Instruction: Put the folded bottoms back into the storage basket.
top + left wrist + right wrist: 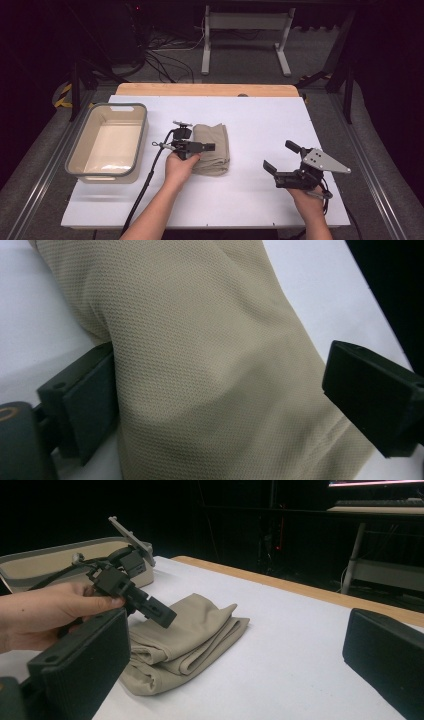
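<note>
I see a folded beige cloth of fine knitted fabric (211,148) lying flat on the white bench (260,200), just to the right of the beige plastic tub with a grey rim (141,145). Its long axis runs from the near edge of the bench to the far edge, and the layered fold edges show at its near right side in the right gripper view. The weave looks like small mesh in the left gripper view. My left gripper (209,147) is over the cloth, jaws apart, one jaw touching the fabric and the other clear of it, so it is not yet gripping. My right gripper (281,158) is well to the right of the cloth, jaws wide apart, holding nothing.
</note>
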A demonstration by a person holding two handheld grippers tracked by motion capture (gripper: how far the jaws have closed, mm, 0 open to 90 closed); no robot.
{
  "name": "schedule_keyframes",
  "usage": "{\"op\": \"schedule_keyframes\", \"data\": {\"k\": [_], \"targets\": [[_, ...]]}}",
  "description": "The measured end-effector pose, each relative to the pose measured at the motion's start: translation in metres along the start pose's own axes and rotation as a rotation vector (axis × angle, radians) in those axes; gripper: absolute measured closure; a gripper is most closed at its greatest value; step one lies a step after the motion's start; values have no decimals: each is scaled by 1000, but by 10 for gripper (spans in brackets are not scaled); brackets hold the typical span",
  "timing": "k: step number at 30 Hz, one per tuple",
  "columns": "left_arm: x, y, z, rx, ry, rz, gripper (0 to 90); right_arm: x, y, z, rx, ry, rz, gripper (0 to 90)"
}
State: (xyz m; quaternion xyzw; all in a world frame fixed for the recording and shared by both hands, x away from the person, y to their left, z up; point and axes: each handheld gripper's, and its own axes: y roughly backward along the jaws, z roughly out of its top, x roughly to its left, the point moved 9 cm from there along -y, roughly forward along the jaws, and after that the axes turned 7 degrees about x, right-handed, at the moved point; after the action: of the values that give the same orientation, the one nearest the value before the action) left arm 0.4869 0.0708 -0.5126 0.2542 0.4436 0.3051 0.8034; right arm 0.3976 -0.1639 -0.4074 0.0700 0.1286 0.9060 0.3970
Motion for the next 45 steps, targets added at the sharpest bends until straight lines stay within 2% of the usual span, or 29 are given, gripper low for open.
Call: {"op": "schedule_keyframes", "data": {"k": [5,8,13,15,16,17,19,25,26,28,31,32,38,45], "targets": [[-1,-3,-2,-6,-44,93,178,2,-2,1,-1,5,6,0],[0,-4,-4,-2,-105,184,258,3,-2,0,0,6,7,0],[-1,-7,-6,-1,-161,254,312,3,-2,1,0,5,6,0],[-3,-7,-7,-4,-170,250,354,3,-2,1,-1,6,7,0],[-4,-7,-7,-5,-170,235,385,3,-2,1,0,6,7,0],[-5,-8,-7,-7,-166,213,453,4,-2,1,0,6,8,0],[-6,-9,-6,-12,-161,199,502,4,-2,1,0,7,7,0],[-5,-8,-6,-12,-137,137,572,2,-1,1,-1,1,7,0],[-6,-8,-5,-20,-150,128,584,2,-1,1,-1,5,7,0],[-6,-8,-4,-38,-203,124,630,3,-1,1,-1,6,6,0],[-11,-3,1,-100,-235,108,714,3,-1,1,-1,7,9,0],[-13,-2,3,-112,-232,101,735,3,-1,1,0,8,9,0],[-18,6,8,-140,-231,71,740,1,0,0,-2,-1,4,0],[-30,23,14,-185,-278,54,743,2,0,0,-2,2,4,0]]}}
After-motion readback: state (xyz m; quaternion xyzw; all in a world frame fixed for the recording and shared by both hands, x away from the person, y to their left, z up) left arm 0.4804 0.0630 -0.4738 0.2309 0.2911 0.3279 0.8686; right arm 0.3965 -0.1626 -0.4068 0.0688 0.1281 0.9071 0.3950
